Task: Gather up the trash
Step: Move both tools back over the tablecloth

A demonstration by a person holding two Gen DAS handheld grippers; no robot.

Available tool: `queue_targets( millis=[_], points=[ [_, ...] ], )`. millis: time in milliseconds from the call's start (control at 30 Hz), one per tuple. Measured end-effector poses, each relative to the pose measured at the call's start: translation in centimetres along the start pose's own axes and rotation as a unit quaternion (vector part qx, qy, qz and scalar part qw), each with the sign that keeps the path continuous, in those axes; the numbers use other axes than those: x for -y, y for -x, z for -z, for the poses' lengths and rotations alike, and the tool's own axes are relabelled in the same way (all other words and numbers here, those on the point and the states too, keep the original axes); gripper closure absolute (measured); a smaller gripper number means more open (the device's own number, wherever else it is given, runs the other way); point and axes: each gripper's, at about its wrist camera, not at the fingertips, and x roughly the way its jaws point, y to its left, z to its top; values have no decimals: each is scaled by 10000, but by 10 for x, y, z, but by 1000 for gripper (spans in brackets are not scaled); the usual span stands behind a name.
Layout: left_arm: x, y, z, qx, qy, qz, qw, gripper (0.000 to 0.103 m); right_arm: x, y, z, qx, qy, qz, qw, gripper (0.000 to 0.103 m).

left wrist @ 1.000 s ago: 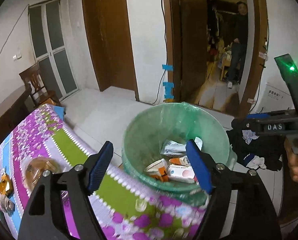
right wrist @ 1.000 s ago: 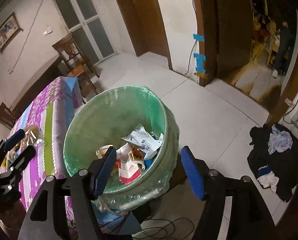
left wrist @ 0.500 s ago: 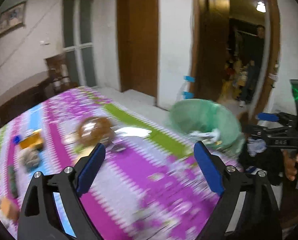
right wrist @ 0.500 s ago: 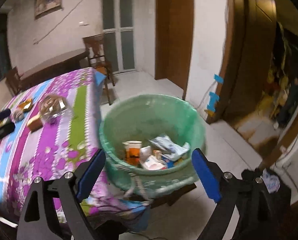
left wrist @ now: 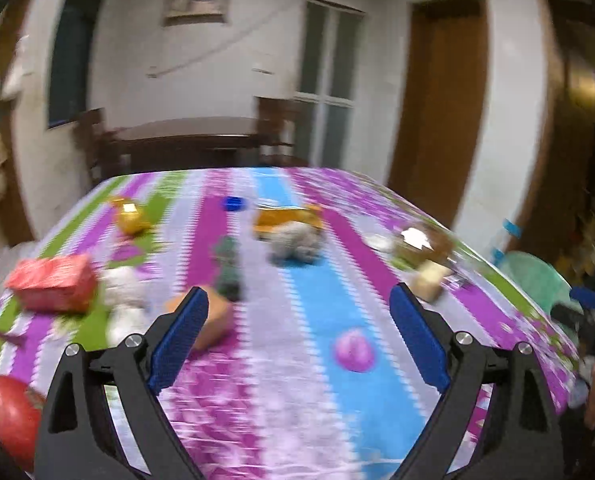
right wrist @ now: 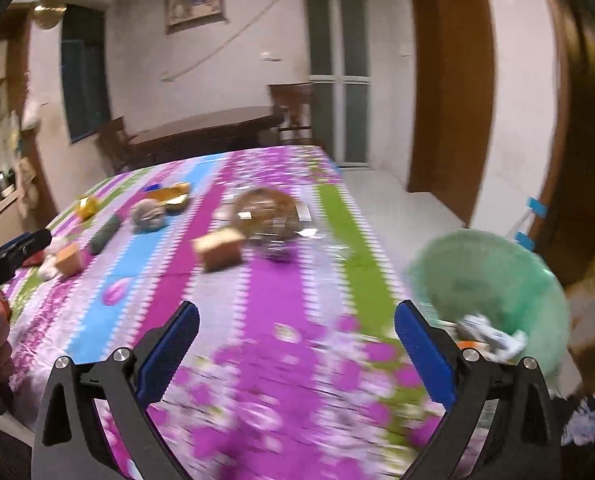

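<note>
Trash lies scattered on the purple flowered tablecloth [left wrist: 297, 380]: a red box [left wrist: 51, 288], an orange box [left wrist: 215, 320], a dark green piece [left wrist: 227, 264], a grey crumpled wad [left wrist: 297, 240] and a yellow packet [left wrist: 287, 216]. My left gripper [left wrist: 297, 292] hangs open above the cloth, with nothing between its fingers. My right gripper [right wrist: 296, 307] is over the table's near edge; its jaws are opening and hold nothing. A tan box [right wrist: 221, 252] and a brownish clear container [right wrist: 265, 212] lie ahead of it. The green lined bin [right wrist: 493, 280] with trash stands at its right.
A dark wooden table [right wrist: 209, 128] with chairs stands behind, near a glass door [right wrist: 337, 68]. Brown doors line the right wall. A pile of clothes [right wrist: 581, 424] lies on the floor by the bin. A red object [left wrist: 11, 412] sits at the near left.
Both grippers have swung left from over the bin to over the table and opened wider. The bin has slid to the right edge of both views.
</note>
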Motion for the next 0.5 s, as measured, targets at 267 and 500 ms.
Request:
queue_targets(
  millis=[267, 500],
  points=[
    [-29, 25, 9, 397, 512, -196, 9977, 12, -74, -20, -21, -26, 114, -588, 9982, 5],
    [-39, 30, 10, 604, 733, 5, 9955, 11, -99, -26, -43, 84, 362, -511, 9980, 5]
  ],
)
